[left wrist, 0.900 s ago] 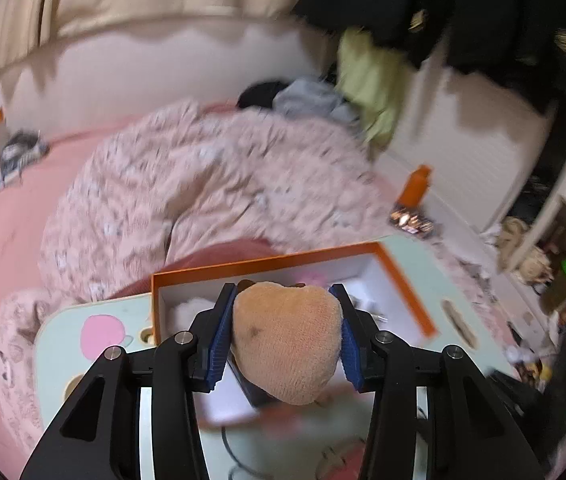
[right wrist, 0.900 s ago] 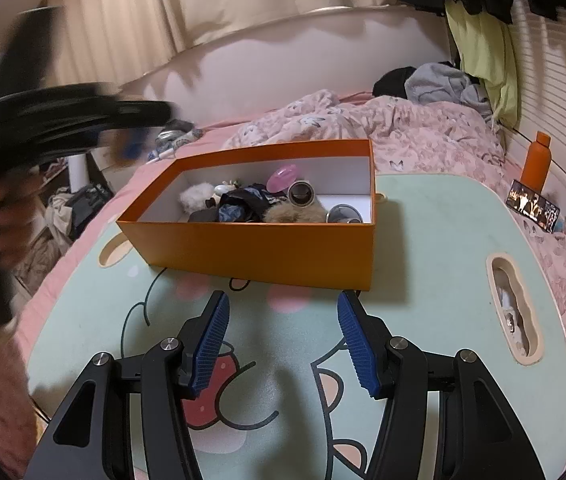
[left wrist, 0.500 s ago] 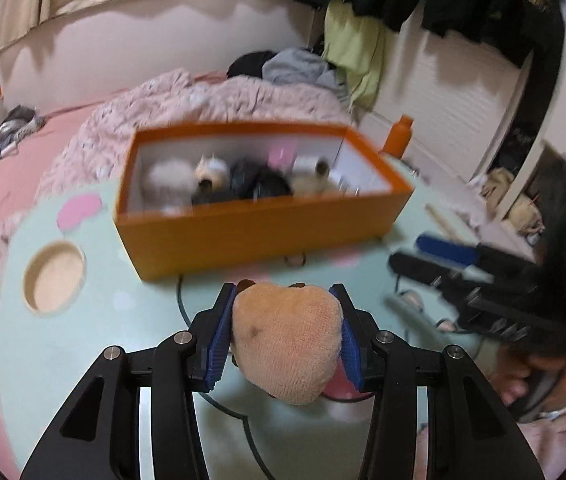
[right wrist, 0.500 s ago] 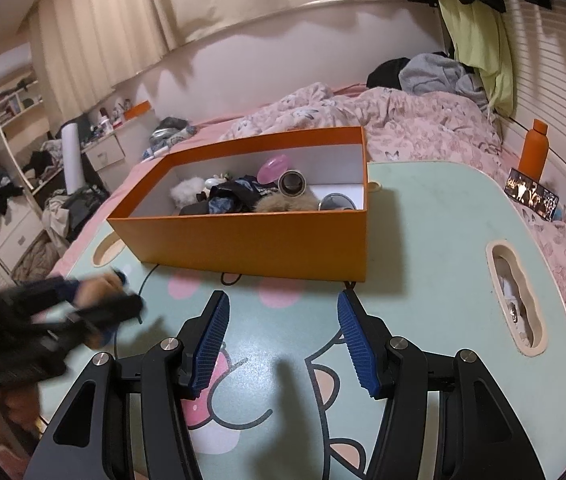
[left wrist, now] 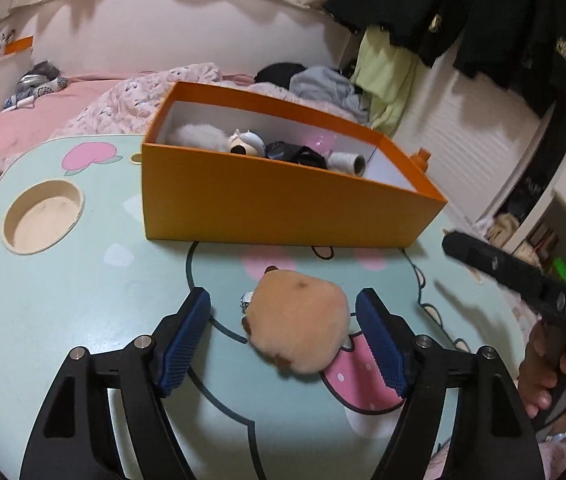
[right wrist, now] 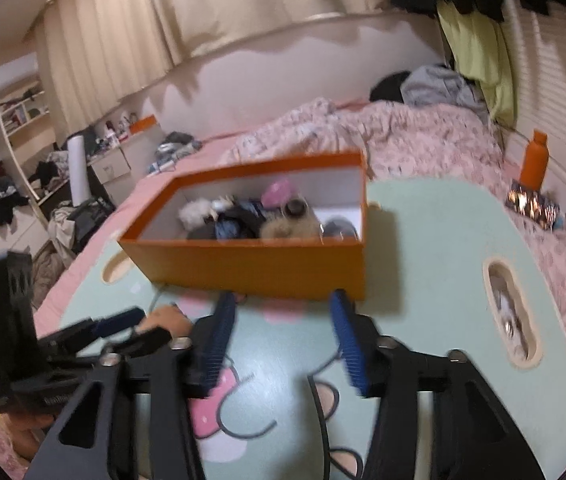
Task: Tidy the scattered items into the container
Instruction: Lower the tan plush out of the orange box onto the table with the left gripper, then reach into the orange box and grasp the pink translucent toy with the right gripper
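On the mint-green cartoon-printed counter (left wrist: 83,288), my left hand-held gripper (left wrist: 283,336) stands wide open, its ribbed blue pads clear of the fuzzy tan plush toy (left wrist: 297,320) lying between them, a small metal clasp at its side. Beyond it sits the rectangular orange cardboard box (left wrist: 267,204), white-lined, holding a fluffy white pompom (left wrist: 199,138), dark fabric and a pale thread spool (left wrist: 347,163). My right hand-held gripper (right wrist: 281,344) hangs open and empty above the counter, near the box's front wall. Behind it lies a pink floral quilt (right wrist: 383,136).
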Tool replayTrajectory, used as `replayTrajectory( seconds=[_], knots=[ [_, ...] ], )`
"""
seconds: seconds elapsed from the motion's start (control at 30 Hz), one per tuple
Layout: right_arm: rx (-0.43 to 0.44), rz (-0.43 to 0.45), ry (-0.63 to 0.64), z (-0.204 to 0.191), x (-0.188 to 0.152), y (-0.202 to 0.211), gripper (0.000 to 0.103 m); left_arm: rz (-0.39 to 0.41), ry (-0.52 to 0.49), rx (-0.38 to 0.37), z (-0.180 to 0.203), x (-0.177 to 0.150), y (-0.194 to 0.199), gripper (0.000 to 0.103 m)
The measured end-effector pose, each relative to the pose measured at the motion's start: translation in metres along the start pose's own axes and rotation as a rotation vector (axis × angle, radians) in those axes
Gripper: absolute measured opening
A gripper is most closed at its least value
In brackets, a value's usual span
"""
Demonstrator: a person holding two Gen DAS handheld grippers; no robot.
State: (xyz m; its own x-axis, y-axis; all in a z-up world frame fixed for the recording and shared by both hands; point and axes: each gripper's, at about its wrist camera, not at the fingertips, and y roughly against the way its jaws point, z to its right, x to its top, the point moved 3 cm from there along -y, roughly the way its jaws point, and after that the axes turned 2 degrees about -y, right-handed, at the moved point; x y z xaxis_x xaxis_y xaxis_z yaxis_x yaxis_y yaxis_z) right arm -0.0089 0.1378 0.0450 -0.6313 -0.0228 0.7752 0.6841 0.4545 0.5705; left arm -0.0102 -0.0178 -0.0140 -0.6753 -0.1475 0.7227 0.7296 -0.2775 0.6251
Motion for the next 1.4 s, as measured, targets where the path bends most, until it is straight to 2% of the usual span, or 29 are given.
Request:
replayTrajectory(
  seconds=[0.1, 0.17, 0.3, 0.4, 0.47, 0.63, 0.8, 0.93, 1.13, 1.2, 1.4],
  knots=[
    [0.049, 0.028, 0.020, -0.009, 0.024, -0.001, 0.040, 0.018, 0.000, -0.028, 0.001, -0.003, 0.001, 0.075],
    [0.069, 0.015, 0.017, -0.013, 0.046, -0.013, 0.035, 0.028, -0.011, -0.029, 0.004, -0.003, 0.002, 0.075],
    [0.097, -0.095, -0.011, -0.021, 0.088, -0.060, 0.030, 0.028, -0.026, -0.011, 0.007, -0.003, 0.000, 0.075],
    [0.091, -0.198, -0.072, -0.019, 0.106, -0.098, 0.028, 0.027, -0.023, -0.010, 0.007, -0.004, 0.000, 0.075],
    [0.073, -0.230, -0.098, -0.015, 0.112, -0.113, 0.028, 0.034, -0.022, -0.015, 0.005, -0.004, 0.002, 0.075],
    [0.010, -0.306, -0.106, -0.012, 0.112, -0.140, 0.028, 0.039, -0.022, -0.019, 0.005, -0.004, 0.003, 0.075],
    [-0.033, -0.338, -0.100, -0.013, 0.105, -0.152, 0.028, 0.038, -0.028, -0.018, 0.007, -0.004, 0.003, 0.075],
    [-0.073, -0.361, -0.046, -0.017, 0.102, -0.158, 0.029, 0.036, -0.030, -0.018, 0.009, -0.004, 0.003, 0.075],
    [-0.050, -0.474, -0.061, -0.017, 0.100, -0.188, 0.033, 0.036, -0.031, -0.018, 0.010, -0.005, 0.004, 0.075],
    [-0.047, -0.489, -0.076, -0.015, 0.101, -0.193, 0.034, 0.036, -0.030, -0.019, 0.010, -0.005, 0.004, 0.075],
    [-0.079, -0.522, -0.007, -0.023, 0.101, -0.199, 0.034, 0.032, -0.029, -0.017, 0.011, -0.005, 0.002, 0.075]
  ],
)
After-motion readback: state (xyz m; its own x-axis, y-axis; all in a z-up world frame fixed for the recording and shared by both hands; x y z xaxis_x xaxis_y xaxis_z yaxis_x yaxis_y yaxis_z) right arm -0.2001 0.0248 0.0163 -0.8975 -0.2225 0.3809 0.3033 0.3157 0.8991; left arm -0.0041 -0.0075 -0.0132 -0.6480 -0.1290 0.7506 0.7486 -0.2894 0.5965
